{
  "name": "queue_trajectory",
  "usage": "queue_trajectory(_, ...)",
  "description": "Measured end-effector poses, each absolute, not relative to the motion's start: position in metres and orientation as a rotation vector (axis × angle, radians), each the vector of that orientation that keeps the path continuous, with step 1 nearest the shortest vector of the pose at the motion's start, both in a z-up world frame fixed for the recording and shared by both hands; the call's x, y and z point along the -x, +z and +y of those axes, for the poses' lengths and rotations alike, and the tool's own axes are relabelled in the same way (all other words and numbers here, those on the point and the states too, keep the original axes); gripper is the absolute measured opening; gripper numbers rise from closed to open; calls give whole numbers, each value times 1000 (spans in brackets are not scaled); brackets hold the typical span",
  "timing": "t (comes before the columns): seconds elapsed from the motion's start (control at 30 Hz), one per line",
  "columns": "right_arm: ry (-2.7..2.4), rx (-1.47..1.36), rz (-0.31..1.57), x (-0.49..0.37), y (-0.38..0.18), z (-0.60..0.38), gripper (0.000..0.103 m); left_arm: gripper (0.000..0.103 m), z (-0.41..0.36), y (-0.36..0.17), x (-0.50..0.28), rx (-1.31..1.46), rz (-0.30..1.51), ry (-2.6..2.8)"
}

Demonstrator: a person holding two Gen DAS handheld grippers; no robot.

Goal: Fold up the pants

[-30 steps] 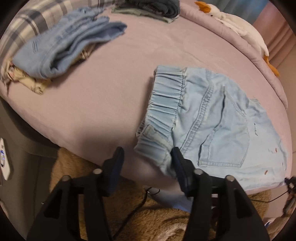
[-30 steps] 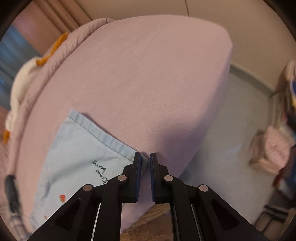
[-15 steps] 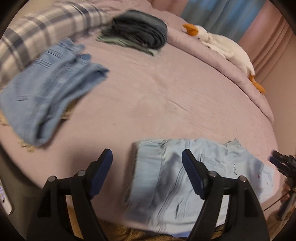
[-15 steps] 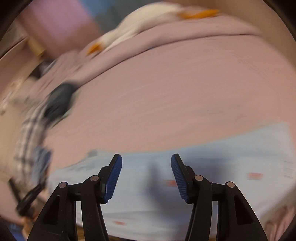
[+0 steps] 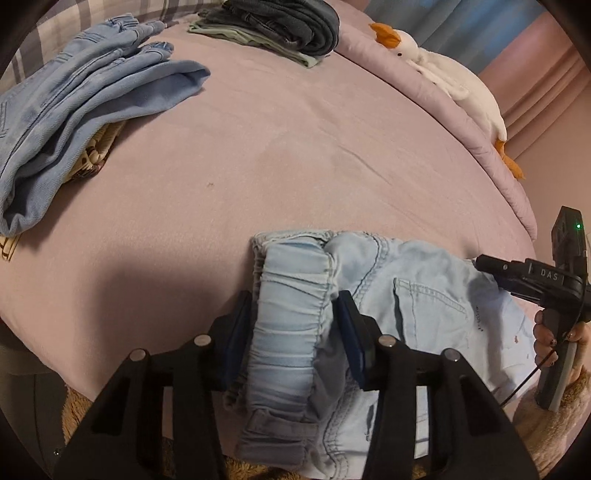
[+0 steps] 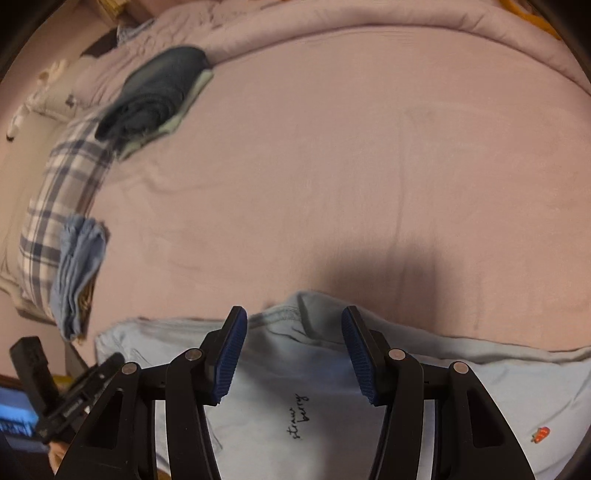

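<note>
The light blue denim pants [image 5: 402, 295] lie near the front edge of the pink bed. My left gripper [image 5: 293, 332] is open, with its jaws on either side of the elastic waistband [image 5: 291, 317], which bulges up between them. My right gripper [image 6: 293, 354] is open above the leg fabric [image 6: 295, 406], over the printed words "straw berry" [image 6: 298, 417]. The right gripper's body also shows at the right edge of the left wrist view [image 5: 532, 280], held in a hand.
A pile of blue jeans [image 5: 74, 103] lies at the left on a woven thing. Dark folded clothes [image 5: 280, 22] lie at the back. A white goose plush [image 5: 454, 74] lies along the far right edge. A plaid pillow [image 6: 62, 192] lies at the left.
Both grippers have opened and swung to face across the bed. The left one has closed in around the waistband. The right one let go of the leg hem and sits over the leg.
</note>
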State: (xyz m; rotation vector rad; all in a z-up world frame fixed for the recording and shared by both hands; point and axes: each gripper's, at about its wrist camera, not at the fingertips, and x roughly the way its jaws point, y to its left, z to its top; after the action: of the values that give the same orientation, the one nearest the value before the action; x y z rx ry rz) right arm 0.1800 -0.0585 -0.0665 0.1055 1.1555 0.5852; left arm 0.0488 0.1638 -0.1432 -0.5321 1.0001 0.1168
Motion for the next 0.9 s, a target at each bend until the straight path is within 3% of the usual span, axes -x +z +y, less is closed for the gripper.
queue_trajectory(0.07, 606, -71, 1160, -176, -70, -56, 51, 46, 162, -144, -50, 522, 994, 127)
queue_trajectory(0.17, 616, 1, 1132, -172, -71, -55, 15, 45, 162, -143, -52, 517, 987, 139)
queue_trajectory(0.2, 617, -3, 1120, -172, -71, -56, 11, 41, 163, -142, -53, 521, 985, 144)
queue_trajectory(0.33, 554, 34, 930, -155, -38, -62, 9, 35, 166, -135, -57, 482, 961, 193)
queue_trajectory(0.57, 489, 56, 1036, -181, -73, -47, 8, 43, 169, -145, -59, 484, 971, 202)
queue_trajectory(0.9, 371, 216, 897, -168, -81, -30, 8, 48, 167, -148, -56, 476, 947, 218)
